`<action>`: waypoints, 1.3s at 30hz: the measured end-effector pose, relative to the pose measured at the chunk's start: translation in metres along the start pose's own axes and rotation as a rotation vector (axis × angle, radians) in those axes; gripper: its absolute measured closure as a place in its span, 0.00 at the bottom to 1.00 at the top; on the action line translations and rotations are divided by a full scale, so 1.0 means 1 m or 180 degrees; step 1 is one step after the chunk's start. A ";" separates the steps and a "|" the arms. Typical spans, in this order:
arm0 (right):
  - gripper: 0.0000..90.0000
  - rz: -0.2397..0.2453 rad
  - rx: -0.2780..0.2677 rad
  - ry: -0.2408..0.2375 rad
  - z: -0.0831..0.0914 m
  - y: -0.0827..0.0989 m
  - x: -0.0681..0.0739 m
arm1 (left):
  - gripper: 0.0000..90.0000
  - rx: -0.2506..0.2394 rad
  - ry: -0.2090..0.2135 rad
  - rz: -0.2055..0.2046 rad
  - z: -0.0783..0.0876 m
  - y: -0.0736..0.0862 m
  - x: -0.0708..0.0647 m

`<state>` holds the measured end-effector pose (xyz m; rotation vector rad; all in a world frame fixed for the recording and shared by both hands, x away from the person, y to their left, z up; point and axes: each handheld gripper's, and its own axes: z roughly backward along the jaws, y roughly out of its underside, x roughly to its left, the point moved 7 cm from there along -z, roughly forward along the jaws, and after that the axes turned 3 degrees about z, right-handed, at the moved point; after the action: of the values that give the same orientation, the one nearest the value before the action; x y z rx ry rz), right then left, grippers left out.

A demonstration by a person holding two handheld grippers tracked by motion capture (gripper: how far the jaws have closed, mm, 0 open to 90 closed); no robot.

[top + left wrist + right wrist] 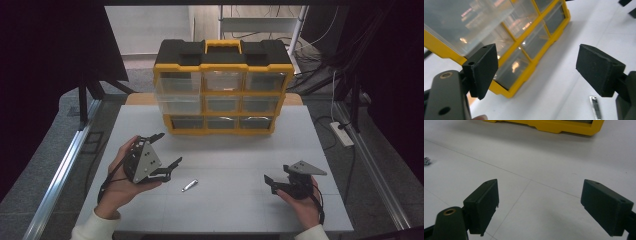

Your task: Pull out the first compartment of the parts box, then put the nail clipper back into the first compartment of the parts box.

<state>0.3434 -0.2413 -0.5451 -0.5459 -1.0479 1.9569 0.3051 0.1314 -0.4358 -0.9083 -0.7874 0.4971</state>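
From above, I hold my left hand-held gripper released, jaws wide, empty, tilted toward the yellow-and-black plastic organiser with 9 clear drawers. My right hand-held gripper rests low on the white surface, also spread and empty. The small silver metal piece lies on the surface between both, touching neither. My left gripper view brings the drawer fronts close, yet I cannot tell their contents, and I read no writing. My right gripper view catches the organiser's yellow base.
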 end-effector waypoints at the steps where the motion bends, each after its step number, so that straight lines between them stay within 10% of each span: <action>1: 0.17 0.0001 -0.0003 -0.0015 -0.001 0.000 0.001 | 0.20 0.0013 0.0028 0.0042 -0.001 0.001 0.000; 13: 0.17 0.0005 0.0007 -0.0003 0.000 0.001 0.000 | 0.18 0.0211 0.0640 0.0979 -0.008 0.012 -0.004; 39: 0.17 0.0003 -0.0008 -0.0006 0.004 0.003 -0.002 | 0.13 0.0483 0.0923 0.1292 -0.025 0.027 -0.016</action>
<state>0.3404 -0.2461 -0.5455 -0.5460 -1.0517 1.9574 0.3134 0.1220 -0.4739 -0.9748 -0.2949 0.7493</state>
